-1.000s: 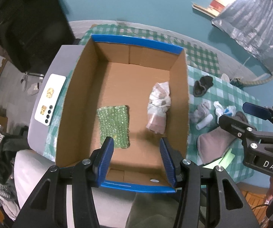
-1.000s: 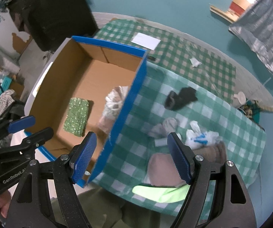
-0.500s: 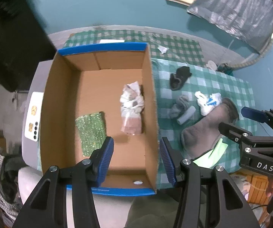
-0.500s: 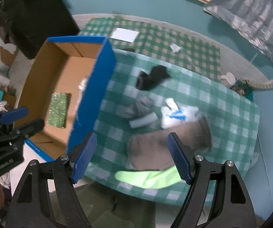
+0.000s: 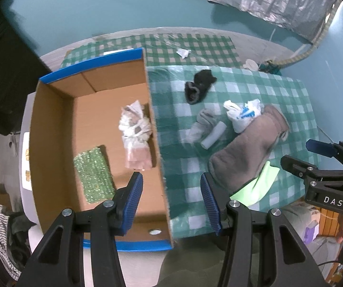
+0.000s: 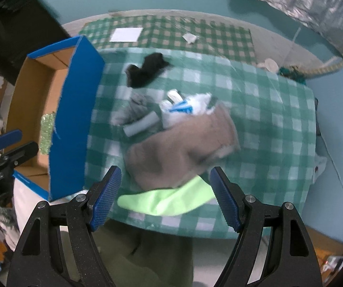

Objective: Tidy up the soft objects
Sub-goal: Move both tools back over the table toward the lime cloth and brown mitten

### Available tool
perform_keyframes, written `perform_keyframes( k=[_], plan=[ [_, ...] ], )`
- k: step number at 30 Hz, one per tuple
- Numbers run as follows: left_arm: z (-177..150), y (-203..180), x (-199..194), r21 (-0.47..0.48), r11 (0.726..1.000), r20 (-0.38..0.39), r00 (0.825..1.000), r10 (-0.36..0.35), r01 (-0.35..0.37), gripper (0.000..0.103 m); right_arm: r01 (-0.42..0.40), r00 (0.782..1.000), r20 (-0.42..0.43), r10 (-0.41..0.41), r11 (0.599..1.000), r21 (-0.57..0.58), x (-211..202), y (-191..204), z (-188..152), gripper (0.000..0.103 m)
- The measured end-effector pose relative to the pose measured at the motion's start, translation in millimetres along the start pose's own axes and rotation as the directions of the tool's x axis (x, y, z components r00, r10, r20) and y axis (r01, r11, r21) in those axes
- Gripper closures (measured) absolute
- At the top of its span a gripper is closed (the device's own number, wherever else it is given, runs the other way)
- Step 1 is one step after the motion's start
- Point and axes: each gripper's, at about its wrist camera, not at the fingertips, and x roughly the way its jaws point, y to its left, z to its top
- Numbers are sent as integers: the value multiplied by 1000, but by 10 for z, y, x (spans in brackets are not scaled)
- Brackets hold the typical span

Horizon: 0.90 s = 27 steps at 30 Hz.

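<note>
- The right gripper [image 6: 165, 195] hangs above the checked tablecloth [image 6: 267, 110] with its blue pads spread wide and nothing between them.
- The left gripper [image 5: 171, 198] is likewise spread and empty; in its own view it straddles the right wall of the cardboard box [image 5: 156, 129].
- Already in the box, at centre left of the left wrist view: a green glittery cloth [image 5: 93, 174] lying flat, and a white and pink bundle [image 5: 135, 134] against the right wall.
- On the cloth to the right of the box lie the loose soft items: a black sock [image 6: 147, 70], a grey sock [image 6: 135, 110], a white and blue bundle [image 6: 185, 107], a large brown fleece slipper [image 6: 183, 150] and a lime green cloth [image 6: 164, 201] partly under it.
- The slipper's long axis runs from lower left to upper right in the right wrist view, its rounded toe end toward the pads.
- Slipper and green cloth sit directly ahead of the right gripper's opening, in the lower centre of its frame, so that hand looks the nearer one for the next pick.
- The box lies left of them.
</note>
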Motion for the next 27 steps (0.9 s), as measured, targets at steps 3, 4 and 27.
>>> perform_keyframes(
  k=[3, 4, 27],
  plan=[
    [-10, -115, 63, 31, 1000, -14, 1000, -2, 2, 52, -1, 1000, -18, 1, 999, 34, 68, -103, -72, 26],
    [-13, -149, 81, 40, 999, -17, 1000, -3, 4, 52, 2, 1000, -23, -1, 999, 43, 90, -132, -96, 26],
    [-77, -794, 693, 252, 965, -49, 995, 89, -74, 52, 7, 987, -155, 33, 968, 252, 758, -483, -488, 26]
  ],
)
